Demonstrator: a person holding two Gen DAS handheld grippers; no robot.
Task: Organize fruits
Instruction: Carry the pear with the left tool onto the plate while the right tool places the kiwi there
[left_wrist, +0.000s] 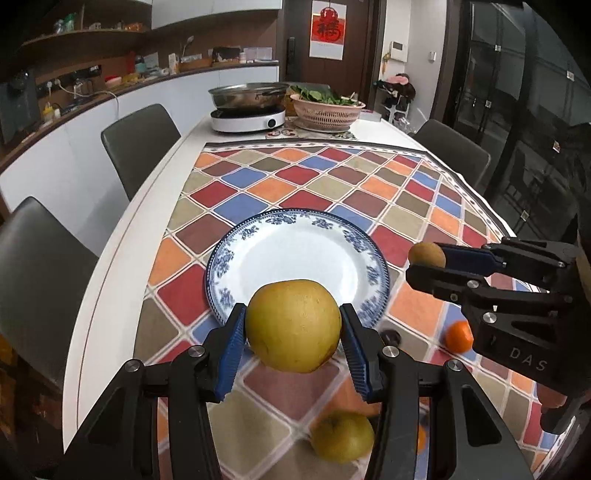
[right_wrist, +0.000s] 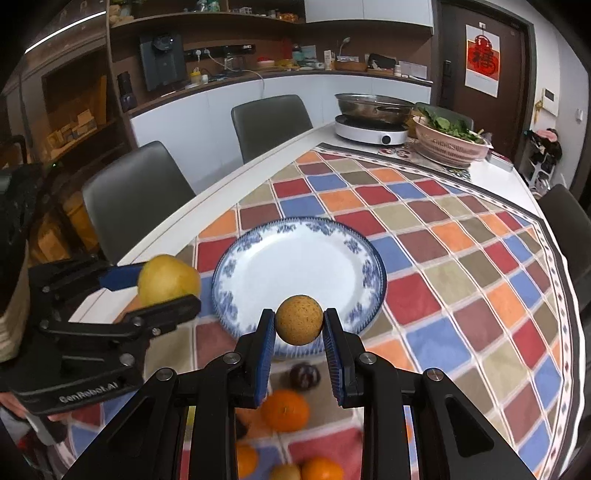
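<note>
Left gripper (left_wrist: 292, 325) fingers clamp a yellow pear (left_wrist: 293, 325); right gripper (right_wrist: 299, 320) fingers clamp a kiwi (right_wrist: 299, 319), both above the plate (left_wrist: 258, 236)

- Yellow pear (left_wrist: 293, 325), held above the blue-rimmed plate's (left_wrist: 236, 240) near edge.
- Brown kiwi (right_wrist: 299, 319), also held aloft there.
- Tangerines (right_wrist: 285, 410), dark plum (right_wrist: 304, 376) lie nearer the tablecloth's near edge.

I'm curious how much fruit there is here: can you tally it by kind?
pear: 2
kiwi: 1
orange: 3
plum: 1
Total: 7, not counting a cut-off brownish fruit at the right wrist view's bottom edge, possibly the second pear.
</note>
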